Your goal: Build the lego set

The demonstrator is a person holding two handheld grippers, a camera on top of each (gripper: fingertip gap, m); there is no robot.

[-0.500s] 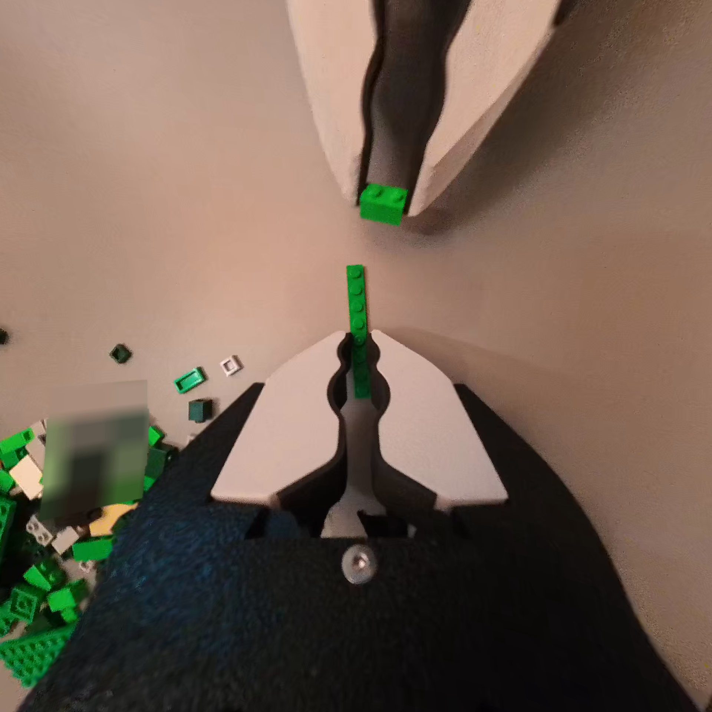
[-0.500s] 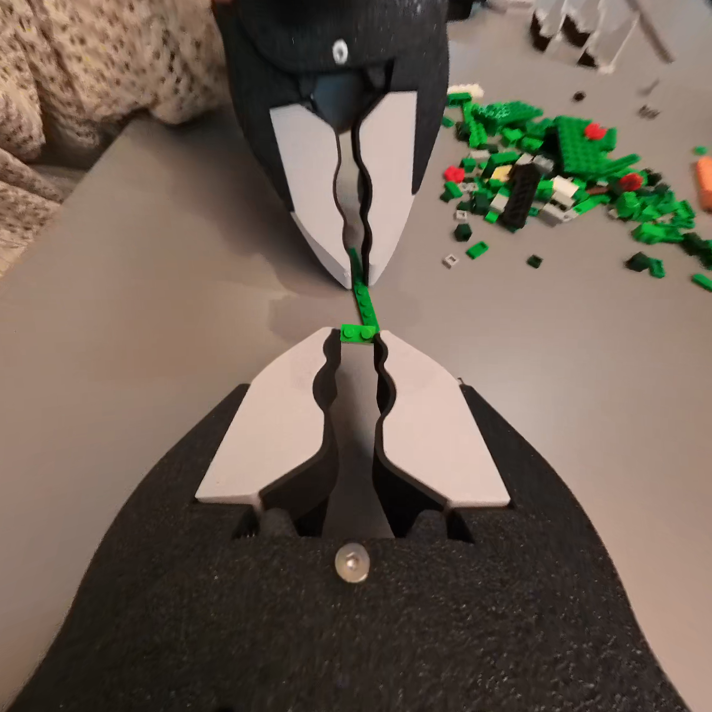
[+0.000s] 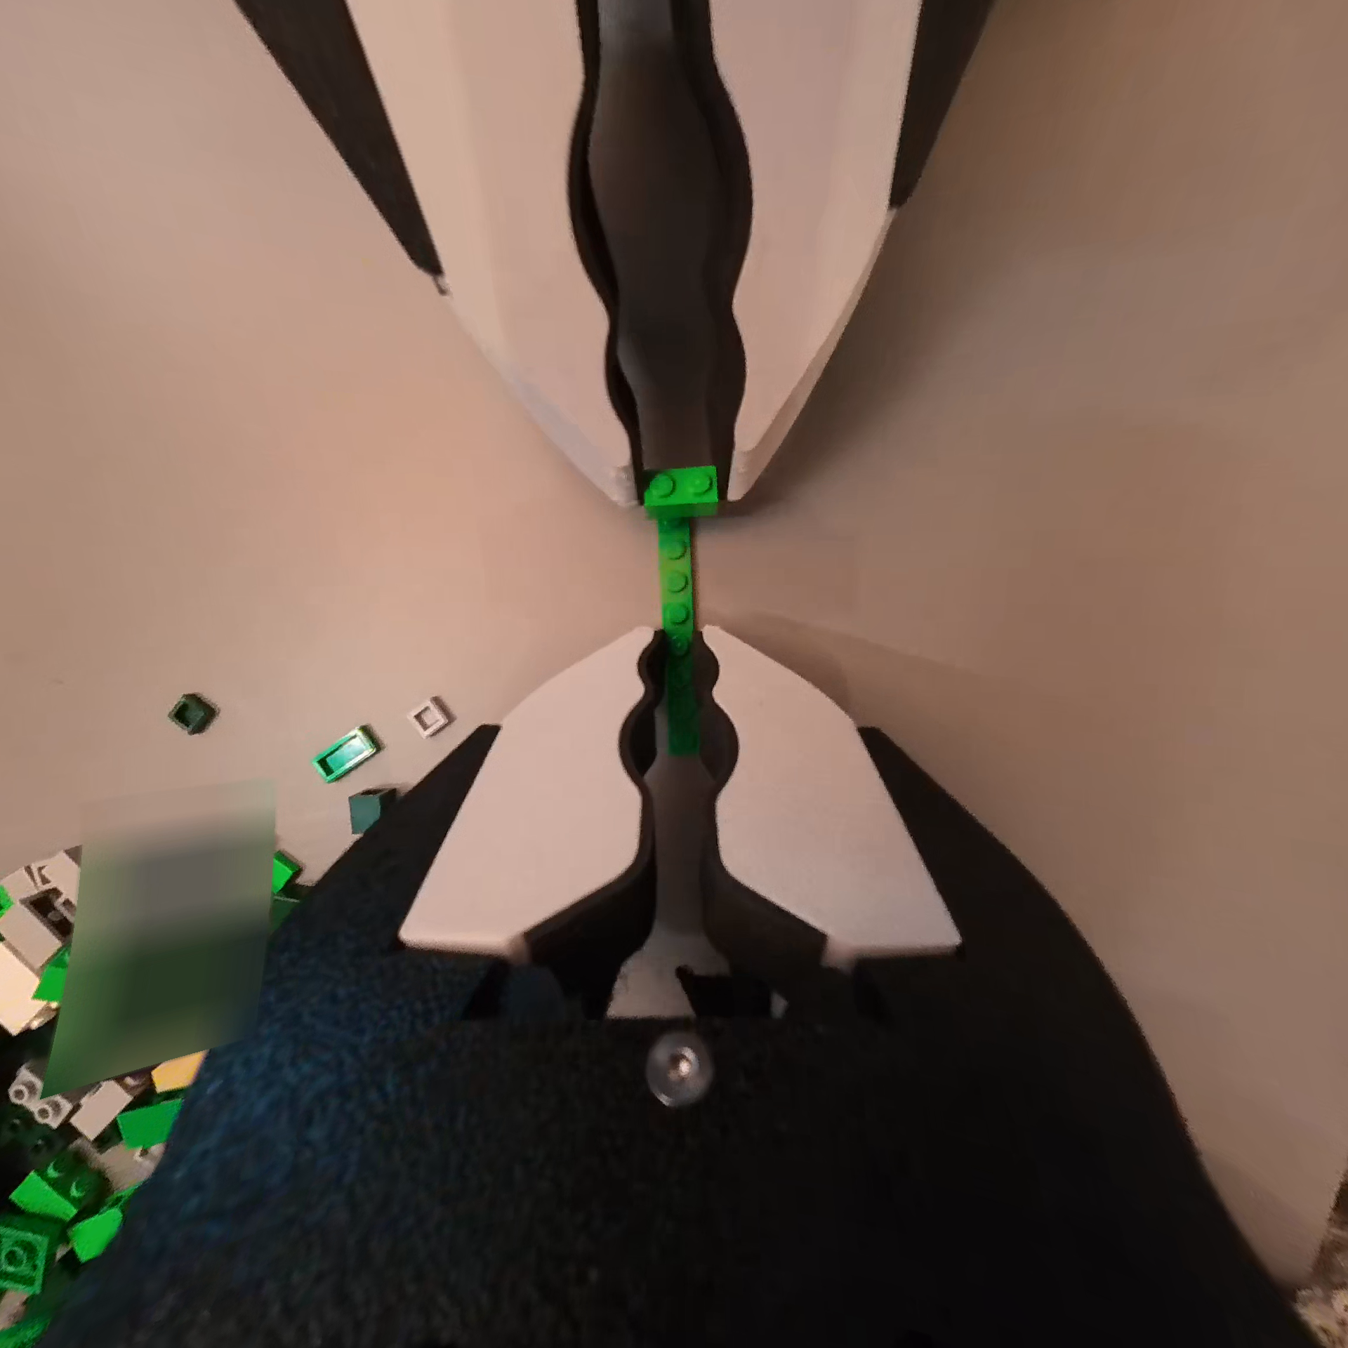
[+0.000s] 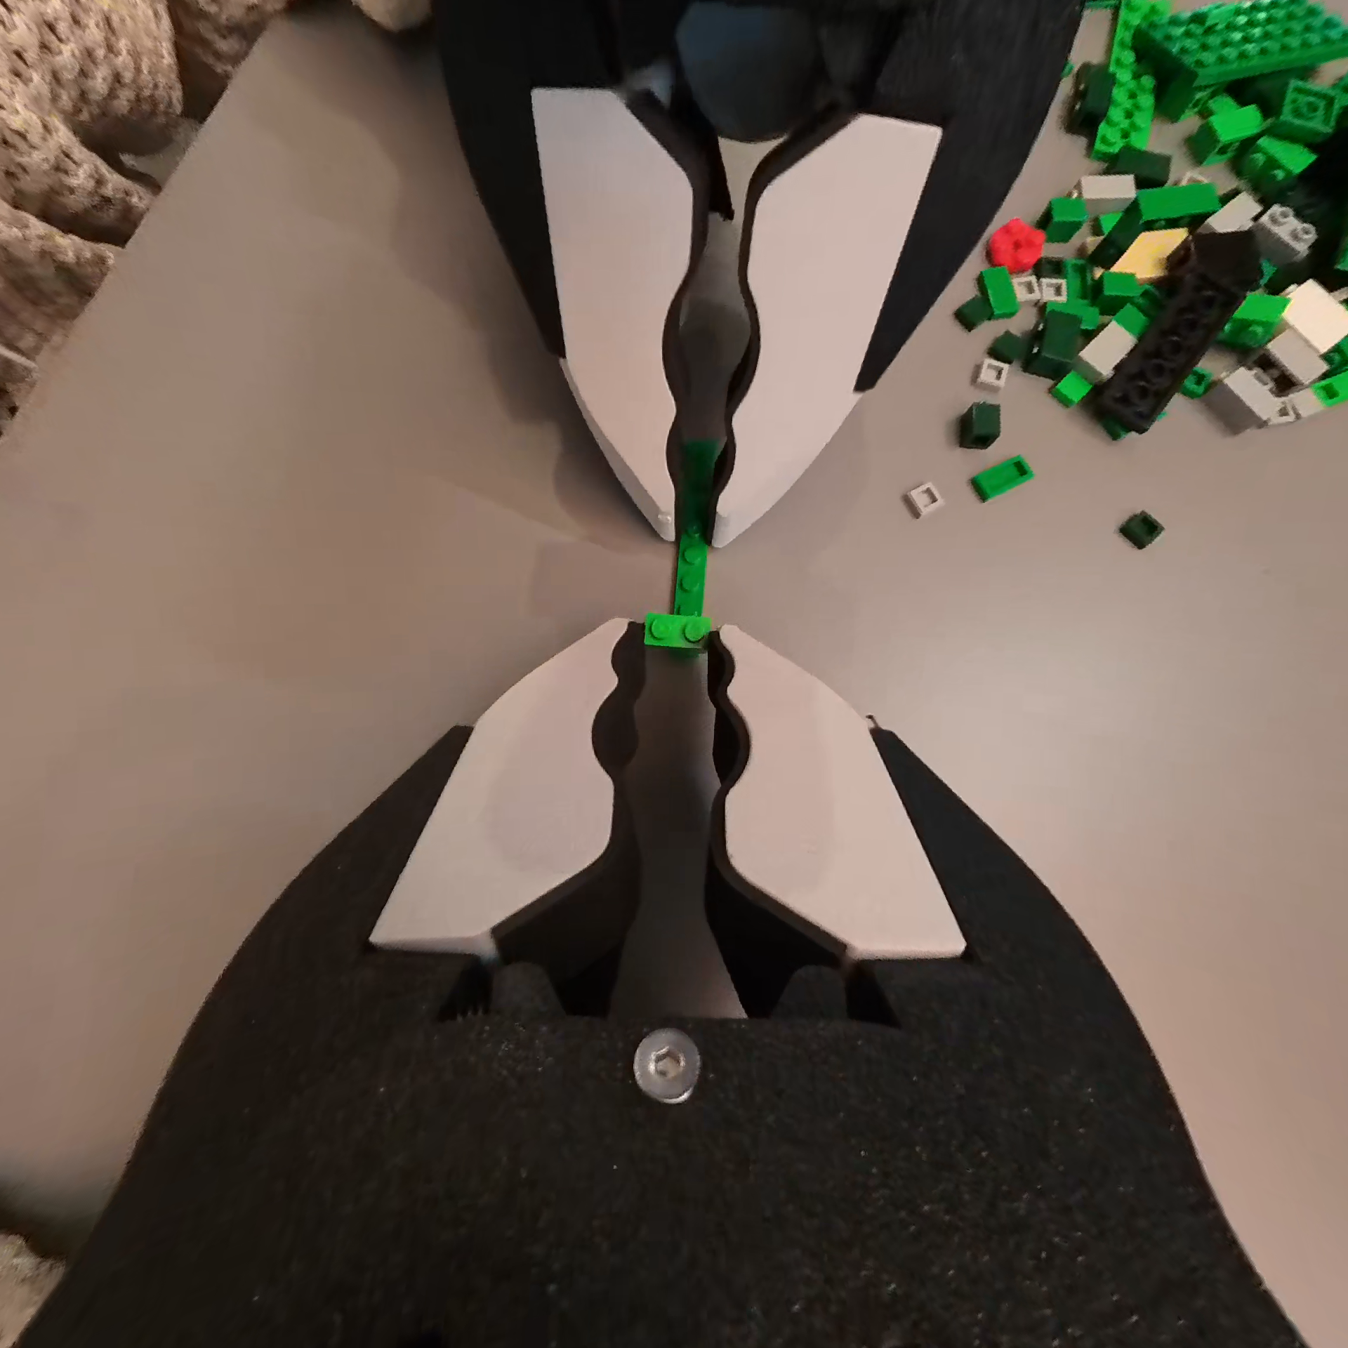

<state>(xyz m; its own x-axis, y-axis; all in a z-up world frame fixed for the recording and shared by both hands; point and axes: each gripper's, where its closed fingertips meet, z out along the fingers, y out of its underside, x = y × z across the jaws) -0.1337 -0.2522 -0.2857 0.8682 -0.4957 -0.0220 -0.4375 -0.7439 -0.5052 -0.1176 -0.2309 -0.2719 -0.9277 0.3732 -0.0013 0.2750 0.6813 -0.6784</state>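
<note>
Now the left gripper pinches a long green strip while the right gripper, clamping a small green brick, meets its tip above the table; pressing them squarely together seems next.

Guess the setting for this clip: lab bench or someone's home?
Probably a home, though not certain. A plain grey table carries a loose pile of lego bricks, and a crocheted blanket or throw lies bunched against its far-left edge. No lab fixtures or benches are in view.
</note>
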